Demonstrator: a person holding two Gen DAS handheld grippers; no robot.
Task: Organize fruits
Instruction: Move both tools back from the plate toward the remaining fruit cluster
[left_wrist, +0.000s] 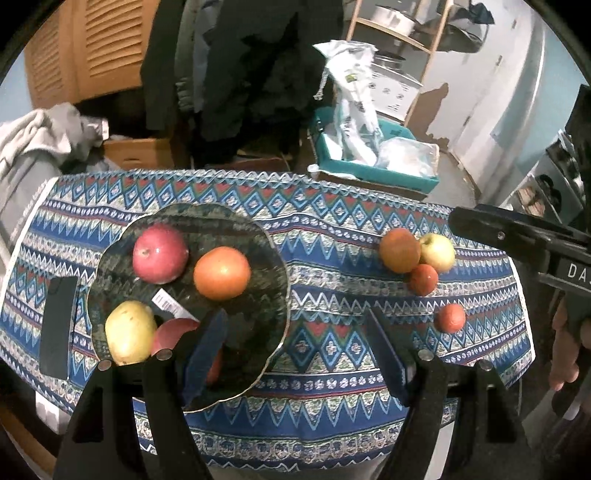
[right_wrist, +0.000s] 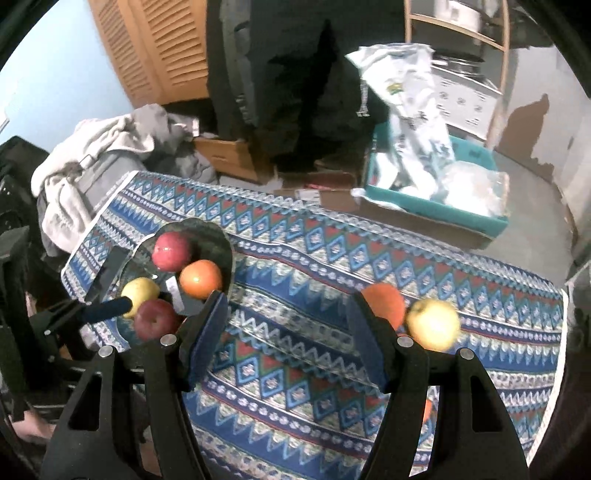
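Two hand-held grippers hover over a patterned tablecloth (left_wrist: 332, 258), jaws apart and empty.

The left gripper (left_wrist: 295, 354) hangs over the near rim of a dark glass plate (left_wrist: 258, 236) holding two red apples, an orange and a yellow fruit; right of the right gripper (right_wrist: 286, 332), a loose orange (right_wrist: 384, 302) touches a yellow apple (right_wrist: 434, 323).

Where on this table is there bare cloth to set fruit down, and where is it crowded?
Free: the cloth between the plate and the loose fruit cluster, and along the near edge. Crowded: the plate, holding four fruits, and the phone strip beside it.
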